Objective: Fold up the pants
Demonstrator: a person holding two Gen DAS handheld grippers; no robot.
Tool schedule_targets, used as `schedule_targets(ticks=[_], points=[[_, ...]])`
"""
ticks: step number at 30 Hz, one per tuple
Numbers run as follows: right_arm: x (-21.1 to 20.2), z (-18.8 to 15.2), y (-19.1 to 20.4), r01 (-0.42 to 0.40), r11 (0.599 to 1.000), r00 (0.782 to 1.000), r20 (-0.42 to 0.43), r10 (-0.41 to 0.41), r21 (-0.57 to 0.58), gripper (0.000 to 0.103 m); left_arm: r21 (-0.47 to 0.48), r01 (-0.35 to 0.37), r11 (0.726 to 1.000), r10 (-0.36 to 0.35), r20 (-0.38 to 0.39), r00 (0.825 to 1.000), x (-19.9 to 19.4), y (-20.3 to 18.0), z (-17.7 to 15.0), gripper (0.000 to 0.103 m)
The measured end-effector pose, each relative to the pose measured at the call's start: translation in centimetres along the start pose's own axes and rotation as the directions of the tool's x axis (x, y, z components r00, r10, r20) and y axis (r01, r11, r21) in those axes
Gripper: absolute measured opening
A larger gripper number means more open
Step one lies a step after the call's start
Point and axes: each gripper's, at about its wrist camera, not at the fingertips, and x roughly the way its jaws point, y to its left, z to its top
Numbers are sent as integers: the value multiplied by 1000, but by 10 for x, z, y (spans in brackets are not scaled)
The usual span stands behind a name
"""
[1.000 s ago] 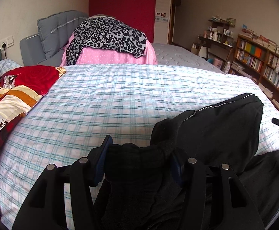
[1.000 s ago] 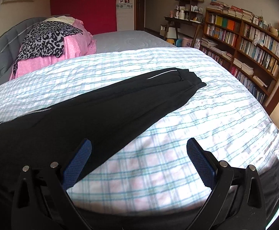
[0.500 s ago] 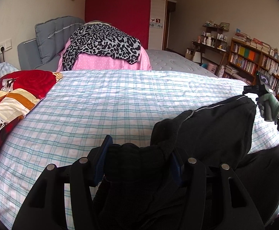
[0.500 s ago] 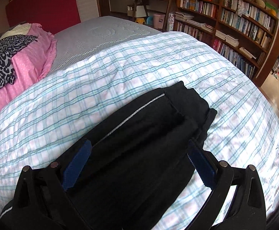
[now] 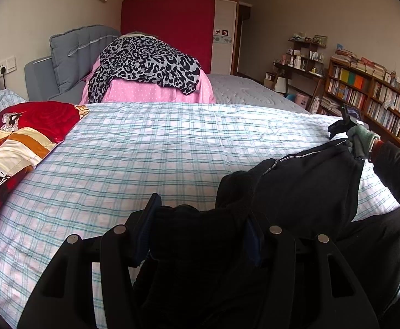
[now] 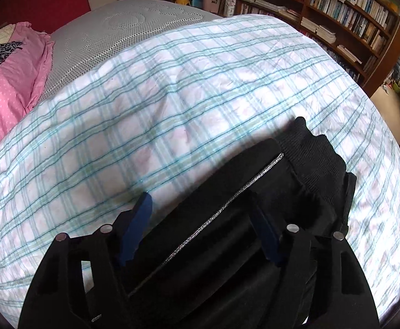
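A bed point(image 5: 150, 148) spread with a white and teal checked cover fills both views, a wall of bookshelves point(image 6: 345, 13) behind it, a pink spotted heap point(image 5: 156, 93) topped with a leopard-print cloth point(image 5: 145, 63) at the far side and a red patterned blanket point(image 5: 27, 126) on the left; black pants point(image 5: 304, 189) with a thin silver side stripe lie across the near edge of the cover, one leg stretched toward the bookshelves; the left tool point(image 5: 200, 229) is clamped on a thick bunch of the black fabric; the right tool point(image 6: 200, 233), held by a gloved hand point(image 5: 360, 139), has just been closing its blue-padded jaws over the cuffed leg end, with the fabric between them
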Motion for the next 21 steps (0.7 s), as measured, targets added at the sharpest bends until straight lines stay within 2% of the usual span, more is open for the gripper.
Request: schedule_targets(ticks=[3,5,7,10,13,18,21], points=[[8,0,-2,15,1000,1000,5,-15,6,58,-7,2,1000,-2,3,1000,-1,2,0,55],[10,0,-4,31,1000,999,19,-31,7,40,-12,0,1000,0,4,1000,-1,3,1,55],[10,0,-10,41,999,999,22,-42,11,26,-17,-2,1000,2,2,1000,-1,4,1,55],[3,0,-24,16,999,1000,25,-17,33,11,-22,-2,1000,2,8,1000,-3,5,2,55],[-12,1,-34,-7,999,999,46,5,41,6,-27,-1,1000,1,17,1000,-6,7,3,55],[-49,-7,-59,-46,997,994,101,40,59,5,-52,6,999,-5,28,1000,-11,12,5,55],[-82,-18,-87,-73,993,988,145,59,93,5,-66,14,998,-11,46,999,-19,15,7,55]])
